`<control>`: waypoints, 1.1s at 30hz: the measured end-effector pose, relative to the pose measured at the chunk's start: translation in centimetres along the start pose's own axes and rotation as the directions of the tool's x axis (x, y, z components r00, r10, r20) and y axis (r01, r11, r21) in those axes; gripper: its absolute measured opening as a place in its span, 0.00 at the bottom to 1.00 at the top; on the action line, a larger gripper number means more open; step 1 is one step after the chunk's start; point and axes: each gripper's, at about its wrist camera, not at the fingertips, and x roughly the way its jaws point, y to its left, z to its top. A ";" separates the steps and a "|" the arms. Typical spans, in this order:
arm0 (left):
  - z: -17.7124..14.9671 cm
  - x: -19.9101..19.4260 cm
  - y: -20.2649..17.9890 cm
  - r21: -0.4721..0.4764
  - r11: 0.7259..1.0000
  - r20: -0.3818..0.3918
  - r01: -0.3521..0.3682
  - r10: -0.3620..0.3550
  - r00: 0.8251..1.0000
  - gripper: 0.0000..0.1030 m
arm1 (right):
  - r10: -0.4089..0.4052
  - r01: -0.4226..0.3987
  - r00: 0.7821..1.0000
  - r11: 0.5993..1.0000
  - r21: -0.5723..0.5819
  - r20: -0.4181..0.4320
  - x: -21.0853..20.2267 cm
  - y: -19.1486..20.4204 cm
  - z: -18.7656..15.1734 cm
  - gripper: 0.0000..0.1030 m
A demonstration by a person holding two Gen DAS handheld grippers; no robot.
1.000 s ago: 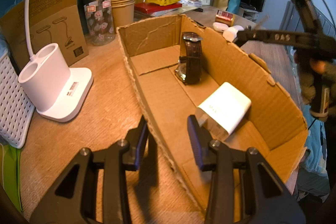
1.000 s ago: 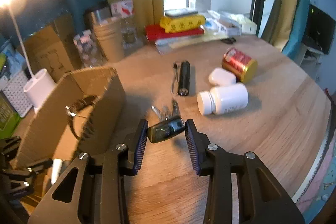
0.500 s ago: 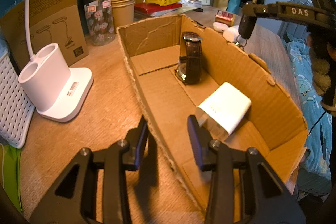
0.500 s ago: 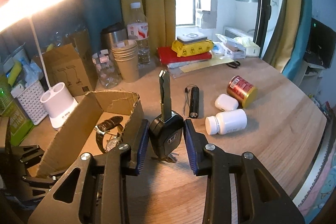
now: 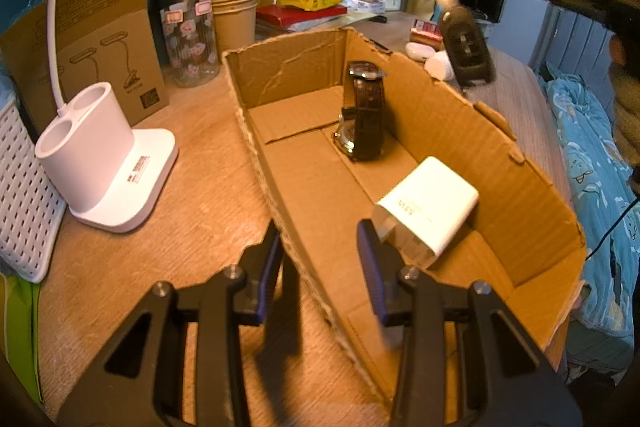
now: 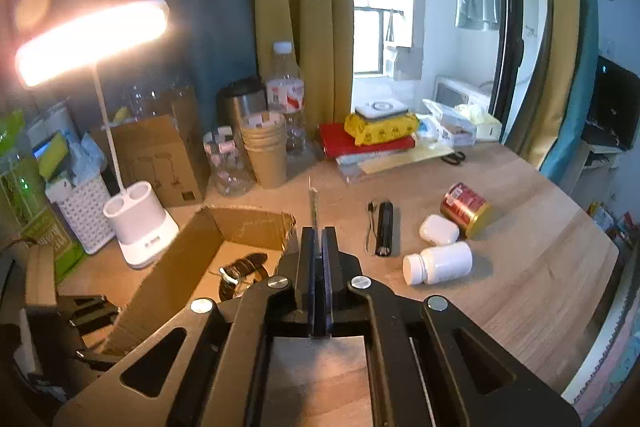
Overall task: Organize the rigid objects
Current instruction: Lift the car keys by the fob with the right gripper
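Observation:
An open cardboard box (image 5: 440,115) lies on the wooden table. Inside it stand a brown-strap watch (image 5: 365,115) and a white charger block (image 5: 428,203). My left gripper (image 5: 318,259) is open and straddles the box's near left wall. My right gripper (image 6: 319,259) is shut on a black car key, whose blade (image 6: 313,203) sticks up between the fingers. In the left wrist view the key (image 5: 466,49) hangs above the box's right wall. The box also shows in the right wrist view (image 6: 180,263).
A black flashlight (image 6: 384,229), a white pill bottle (image 6: 438,263), a white earbud case (image 6: 439,230) and a red-gold can (image 6: 464,209) lie on the table right of the box. A white lamp base (image 5: 104,163), paper cups (image 5: 234,13) and a white basket (image 5: 20,195) stand left.
My right gripper has lifted the key off the table and carried it left toward the box. The key now sits edge-on between the closed fingers. The left gripper has not moved.

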 end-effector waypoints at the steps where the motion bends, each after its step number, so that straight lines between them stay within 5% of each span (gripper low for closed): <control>1: 0.0 -0.1 0.0 0.000 1.000 0.000 0.000 0.000 1.000 0.38 | 0.002 -0.002 1.000 1.000 -0.007 0.005 -0.1 0.2 0.2 0.03; 12: 0.0 0.0 0.0 0.001 1.000 0.000 -0.001 0.001 1.000 0.38 | -0.003 0.001 0.994 1.000 -0.012 -0.107 3.7 -0.6 -2.3 0.04; 17: 0.0 -0.1 0.0 0.000 1.000 0.000 0.000 0.000 1.000 0.38 | 0.082 -0.074 0.971 0.996 0.041 -0.223 6.3 -1.5 -4.8 0.37; 23: 0.0 -0.1 -0.1 0.003 1.000 0.001 -0.004 0.004 1.000 0.38 | 0.157 -0.149 0.937 0.988 0.048 -0.312 8.3 -0.9 -6.7 0.43; 33: -0.2 -0.2 0.0 0.029 1.000 0.003 0.001 -0.001 1.000 0.38 | 0.319 -0.267 0.890 0.944 0.195 -0.327 9.8 -3.3 -7.9 0.57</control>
